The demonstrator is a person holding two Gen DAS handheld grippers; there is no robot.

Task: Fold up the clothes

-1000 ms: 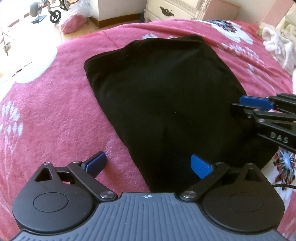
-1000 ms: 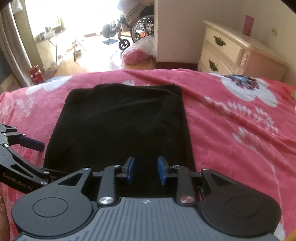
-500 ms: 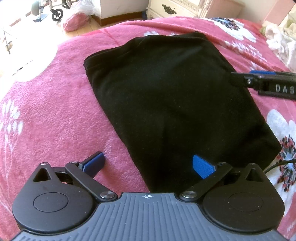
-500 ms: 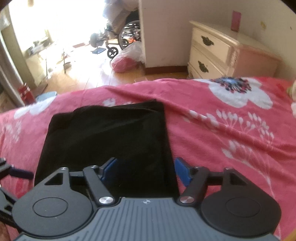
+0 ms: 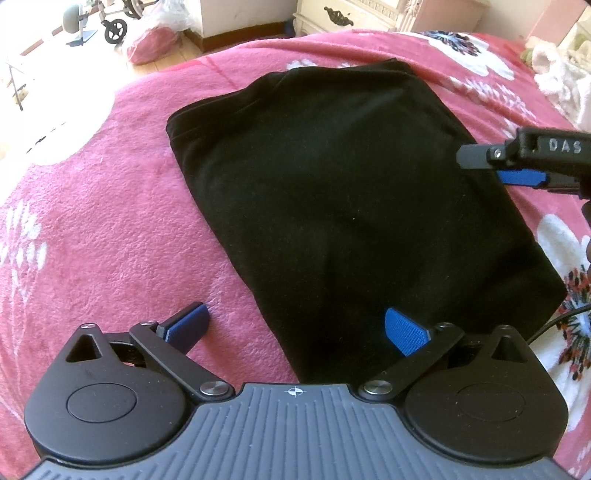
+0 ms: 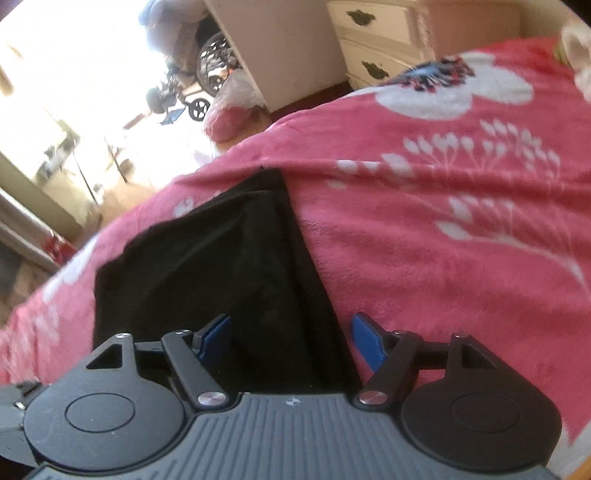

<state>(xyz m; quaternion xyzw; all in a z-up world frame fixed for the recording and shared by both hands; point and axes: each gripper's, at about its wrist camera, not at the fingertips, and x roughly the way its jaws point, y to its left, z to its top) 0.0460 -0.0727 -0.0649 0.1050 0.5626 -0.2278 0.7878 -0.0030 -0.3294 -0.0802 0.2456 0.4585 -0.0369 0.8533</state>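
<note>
A black garment [image 5: 332, 206], folded into a flat rectangle, lies on the pink flowered blanket [image 5: 92, 221]. My left gripper [image 5: 295, 326] is open and empty, its jaws straddling the garment's near left edge. My right gripper [image 6: 291, 338] is open and empty, tilted, above the garment's right edge [image 6: 236, 266]. It also shows in the left wrist view [image 5: 517, 166] over the garment's right side.
A cream dresser [image 6: 391, 40] stands beyond the bed's far edge. A pink bag [image 5: 151, 40] and a wheeled frame [image 5: 110, 22] are on the floor at the far left. White cloth [image 5: 561, 74] lies at the bed's far right.
My right gripper has opened, lifted off the garment, shifted to its right edge and tilted. My left gripper stays open near the garment's near left edge.
</note>
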